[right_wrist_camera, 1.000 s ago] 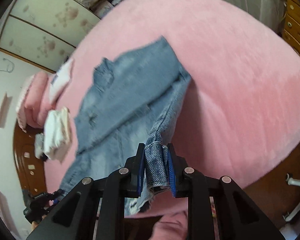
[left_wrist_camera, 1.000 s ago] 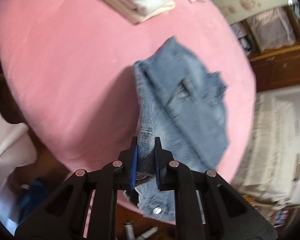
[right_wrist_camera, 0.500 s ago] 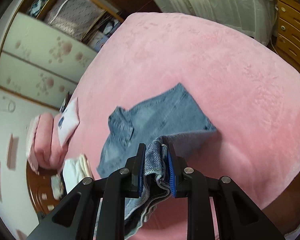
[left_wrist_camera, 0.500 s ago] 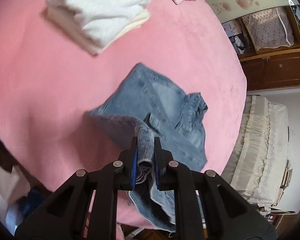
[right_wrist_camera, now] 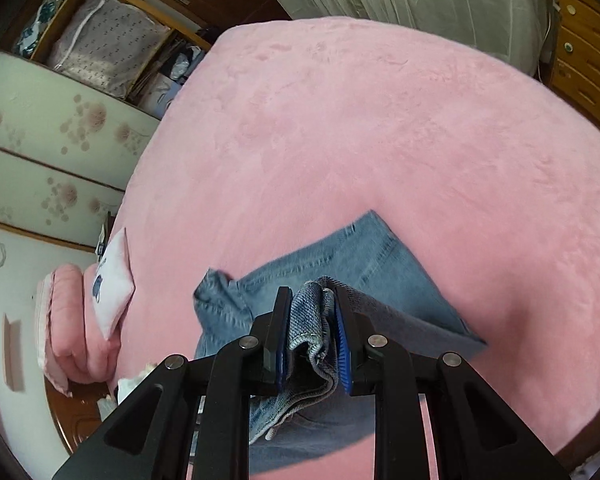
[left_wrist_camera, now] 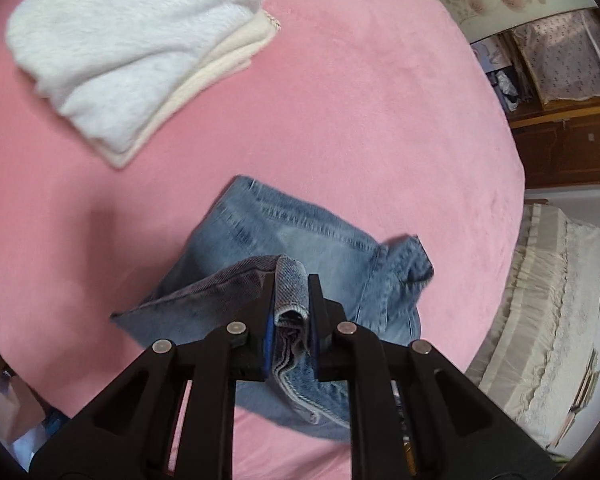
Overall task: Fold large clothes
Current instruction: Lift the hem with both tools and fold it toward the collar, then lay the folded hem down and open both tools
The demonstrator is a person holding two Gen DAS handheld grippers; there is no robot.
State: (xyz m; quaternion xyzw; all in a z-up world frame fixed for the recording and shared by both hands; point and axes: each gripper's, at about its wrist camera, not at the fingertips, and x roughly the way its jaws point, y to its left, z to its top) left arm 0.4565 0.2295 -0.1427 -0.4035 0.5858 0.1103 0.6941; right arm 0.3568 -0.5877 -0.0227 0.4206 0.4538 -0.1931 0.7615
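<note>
Denim garment pinched at two spots, draped over the pink bed!

The denim garment (left_wrist_camera: 300,240) lies partly doubled on the pink bed (left_wrist_camera: 340,100), one layer lifted over the rest. The left tongs (left_wrist_camera: 291,292) are clamped narrow on a bunched hem, and the right tongs (right_wrist_camera: 312,308) grip another bunched edge just the same. Beyond the denim sits a stack of folded white clothes (left_wrist_camera: 132,40); a small pale pillow (right_wrist_camera: 114,280) rests at the bed's far edge.
</note>
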